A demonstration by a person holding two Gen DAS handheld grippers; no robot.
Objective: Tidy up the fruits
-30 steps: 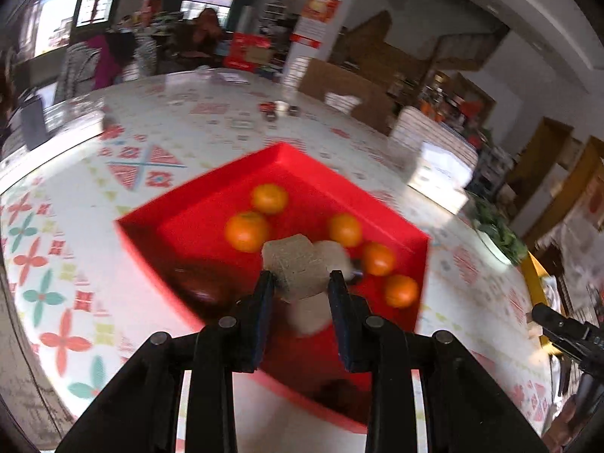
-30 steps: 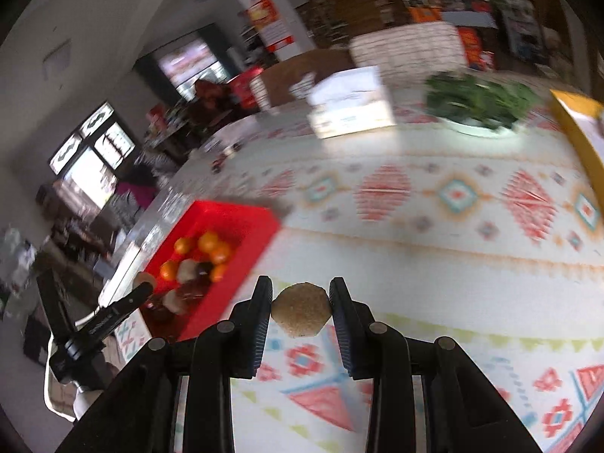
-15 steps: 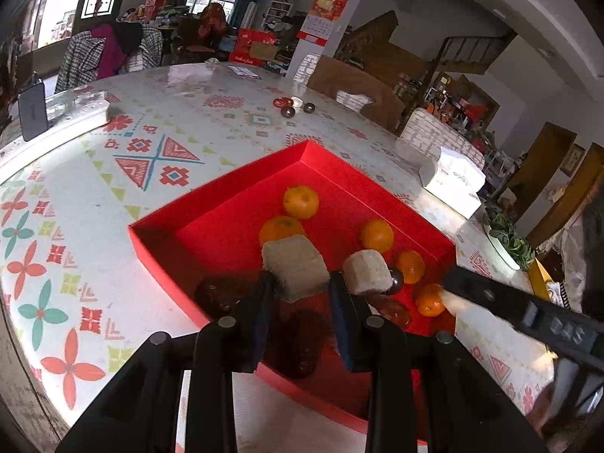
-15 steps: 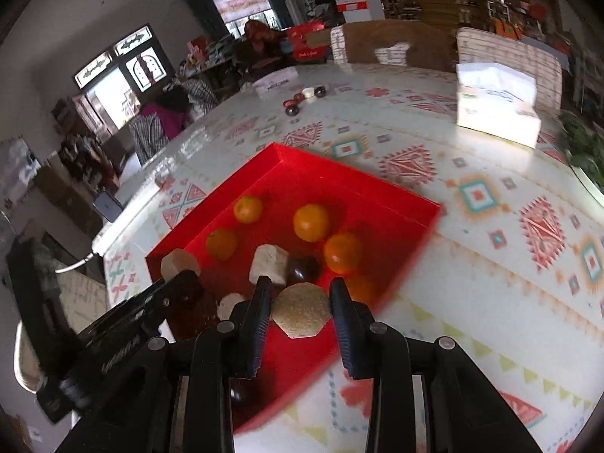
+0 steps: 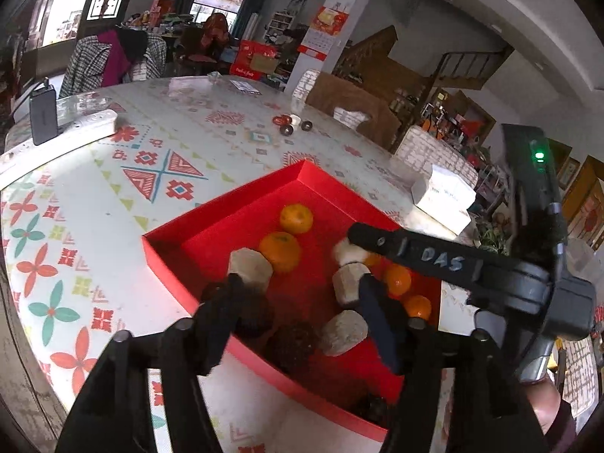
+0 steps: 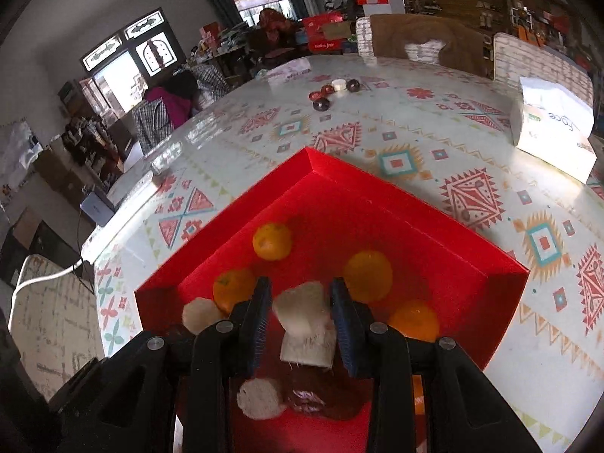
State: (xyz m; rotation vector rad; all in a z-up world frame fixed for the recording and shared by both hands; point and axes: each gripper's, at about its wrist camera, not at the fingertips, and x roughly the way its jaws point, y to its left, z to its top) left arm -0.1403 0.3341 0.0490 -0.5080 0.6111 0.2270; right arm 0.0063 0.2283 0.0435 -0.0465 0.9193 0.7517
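Note:
A red tray (image 5: pixel 226 204) (image 6: pixel 415 219) holds several oranges (image 5: pixel 280 251) (image 6: pixel 368 275), beige fruit chunks and dark fruits (image 5: pixel 290 343). My left gripper (image 5: pixel 302 313) hangs over the tray's near corner with its jaws opening and nothing between them. A beige chunk (image 5: pixel 249 268) lies in the tray just past its left finger. My right gripper (image 6: pixel 302 313) is over the tray's middle, jaws opening. A beige chunk (image 6: pixel 302 305) sits between its pads with small gaps on both sides, above another chunk (image 6: pixel 307 347). In the left wrist view the right gripper reaches in from the right.
A white tissue box (image 5: pixel 441 200) (image 6: pixel 553 124) stands on the patterned table beyond the tray. Small round items (image 5: pixel 290 124) (image 6: pixel 334 92) lie at the far side. A dark phone (image 5: pixel 43 113) leans at the left edge. Chairs ring the far side.
The left gripper opened and its beige chunk now lies in the tray. The right gripper carried its chunk from over the table to over the tray, and its jaws have parted.

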